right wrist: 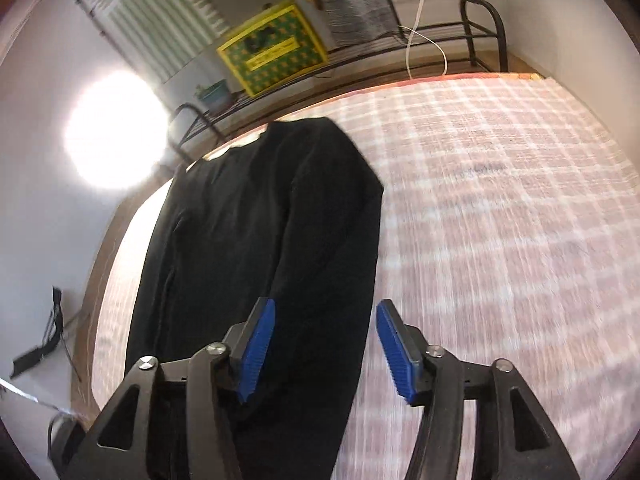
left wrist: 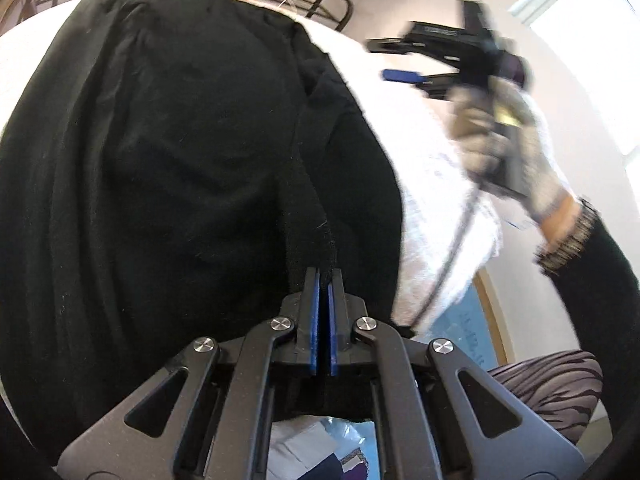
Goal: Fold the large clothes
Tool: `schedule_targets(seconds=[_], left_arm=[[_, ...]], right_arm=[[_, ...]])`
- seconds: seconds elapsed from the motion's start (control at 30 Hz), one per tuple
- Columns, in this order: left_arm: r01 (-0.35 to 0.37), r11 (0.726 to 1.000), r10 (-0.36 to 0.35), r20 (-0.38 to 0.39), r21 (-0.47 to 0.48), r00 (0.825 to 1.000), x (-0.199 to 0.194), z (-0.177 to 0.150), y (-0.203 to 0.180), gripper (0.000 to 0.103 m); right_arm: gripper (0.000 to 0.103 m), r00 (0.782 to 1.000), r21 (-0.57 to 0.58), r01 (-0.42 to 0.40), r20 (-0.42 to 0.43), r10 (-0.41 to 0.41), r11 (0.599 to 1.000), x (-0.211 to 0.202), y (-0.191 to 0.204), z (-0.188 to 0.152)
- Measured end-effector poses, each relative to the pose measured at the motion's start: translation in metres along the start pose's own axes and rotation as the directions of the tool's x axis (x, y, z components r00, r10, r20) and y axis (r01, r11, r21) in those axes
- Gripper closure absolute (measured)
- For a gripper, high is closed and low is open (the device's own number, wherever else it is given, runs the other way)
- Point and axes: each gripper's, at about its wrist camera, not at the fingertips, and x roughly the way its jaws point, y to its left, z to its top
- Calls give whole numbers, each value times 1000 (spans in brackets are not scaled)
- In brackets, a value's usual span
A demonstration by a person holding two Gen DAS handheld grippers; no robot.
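Closest to the left wrist lens, the left gripper point(left wrist: 324, 280) sits at the bottom centre of the frame, its blue pads clamped on a narrow strip of the black garment point(left wrist: 180, 168) that rises between them. That garment is the largest thing in both views: a long black top spread lengthwise on the bed point(right wrist: 500, 220), filling the left and centre of the left wrist frame and running from the upper middle down to the lower left in the right wrist frame, with a sleeve folded over its body. The bed carries a pink and white checked cover, bare across the right half of the right wrist frame. Behind the bed, along the top of both frames, stands a black metal rack point(right wrist: 480, 32) against a pale wall, with a yellow and green box point(right wrist: 276, 52) on it and a white cord point(right wrist: 420, 28) hanging down. A bright glare spot lies on the wall at the upper left of the right wrist frame, and a window lights the upper right of the left wrist frame. In that same view the right hand point(left wrist: 508, 140), gloved and dark-sleeved, holds the right gripper point(right wrist: 326, 348) blurred over the bed at the upper right, well apart from the garment. From its own camera its blue pads stand spread with nothing between them, above the garment's right edge.
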Motion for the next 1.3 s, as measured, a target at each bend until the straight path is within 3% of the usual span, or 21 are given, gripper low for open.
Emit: schedule_targets(seconds=[0.03,0.17,0.37,0.47,0.53,0.93,1.1,1.3], left_arm=[[13,1000,-13,1,-4,1000,-1,0,0,102],[47,998,-48,-5,-51,999,0,3,1,102],[108,993,-108,-6,-54,994,-4,1,-7,102],[107,994,-107,-13,-9,994,-5,-1,-16,102],[97,995,-98,-20,-14,995,-3,-2,-15,102],[138,988,-140,-19,-71,990,0,-5,-10,103],[134,983,-134,7,-124,991,-7,-6,5,103],[119,978,-118,18,-171,993,-12,-10,24,103]], right_arm=[[36,1000,14,-6,1,6,1000,12,-3,10],[35,1000,80,-6,14,5,997,39,-18,33],[53,999,131,48,-29,-44,990,81,-28,55],[76,996,119,79,-39,-74,990,96,-24,59],[100,996,103,90,-33,-87,991,100,-19,61],[102,980,-45,187,80,-183,981,55,60,85],[102,975,-175,215,90,-202,961,73,116,99],[101,965,-318,256,37,-258,913,126,165,102]])
